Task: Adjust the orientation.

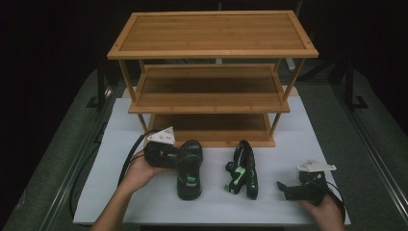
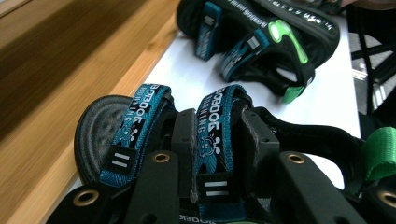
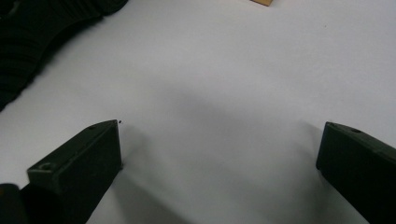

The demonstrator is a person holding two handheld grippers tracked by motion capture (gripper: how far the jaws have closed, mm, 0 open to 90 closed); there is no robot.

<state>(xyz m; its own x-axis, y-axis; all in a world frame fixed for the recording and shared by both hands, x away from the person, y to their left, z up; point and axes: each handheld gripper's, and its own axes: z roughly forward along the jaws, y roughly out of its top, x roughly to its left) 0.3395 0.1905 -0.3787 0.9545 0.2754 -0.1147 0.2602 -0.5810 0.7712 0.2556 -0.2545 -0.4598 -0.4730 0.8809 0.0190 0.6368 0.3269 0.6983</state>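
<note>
White desk [image 1: 120,202]: your left hand-held gripper [image 2: 217,140] clamps a sandal's [image 1: 188,168] "BOBDOG" strap, heel cut off; right hand-held gripper [image 3: 219,154] gapes empty.

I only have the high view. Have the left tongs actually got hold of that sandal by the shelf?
Observer: Yes. In the left gripper view the left tongs pinch the blue strap nearer the heel of the sandal, one jaw on each side of it.
Operator: And the right tongs, is anything in them?
Observer: No. The right tongs stand wide open over bare white table, with nothing between the jaws.
</note>
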